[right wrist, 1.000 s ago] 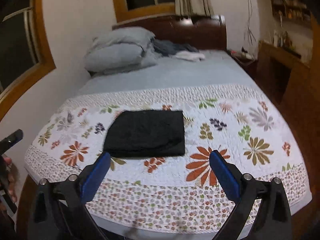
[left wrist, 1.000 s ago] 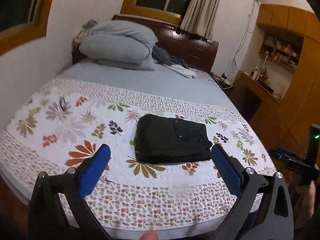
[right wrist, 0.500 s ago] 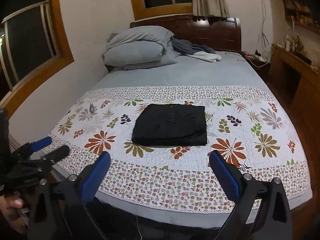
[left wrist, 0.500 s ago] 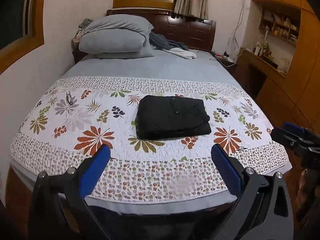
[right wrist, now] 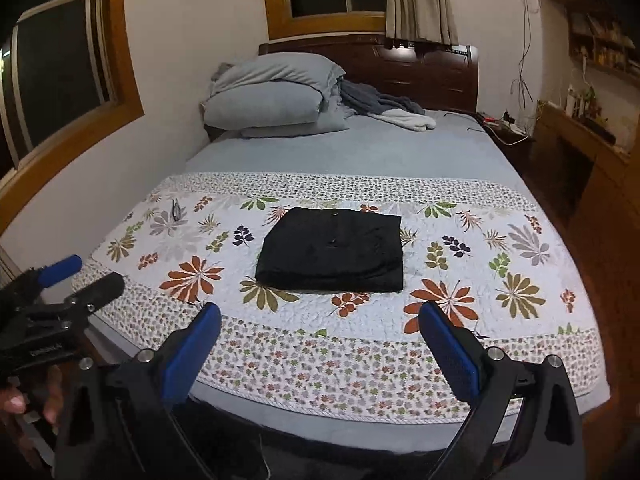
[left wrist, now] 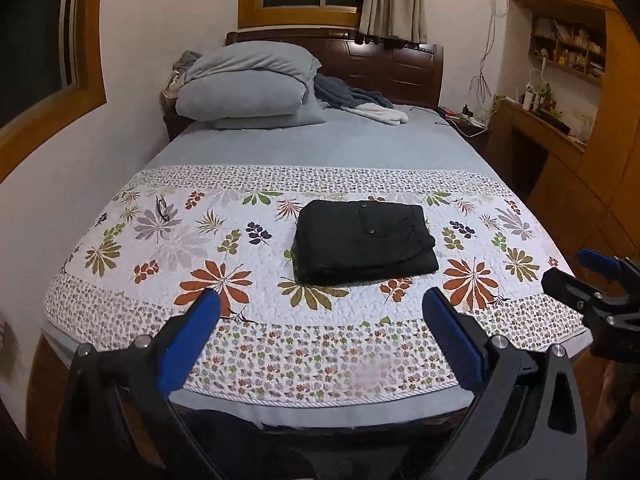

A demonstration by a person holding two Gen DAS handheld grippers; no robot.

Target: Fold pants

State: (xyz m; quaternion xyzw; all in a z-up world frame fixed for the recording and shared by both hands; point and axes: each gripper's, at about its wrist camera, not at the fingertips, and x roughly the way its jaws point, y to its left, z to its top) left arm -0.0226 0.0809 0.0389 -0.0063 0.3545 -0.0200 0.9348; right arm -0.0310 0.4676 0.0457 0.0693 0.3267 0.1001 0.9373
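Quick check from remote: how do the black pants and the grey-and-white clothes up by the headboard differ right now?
The black pants are folded into a compact rectangle; the grey-and-white clothes lie in a loose, rumpled heap. The pants sit on the floral quilt near the foot of the bed; the heap lies on the plain sheet beside the pillows. Both rest on the bed, touched by neither gripper.
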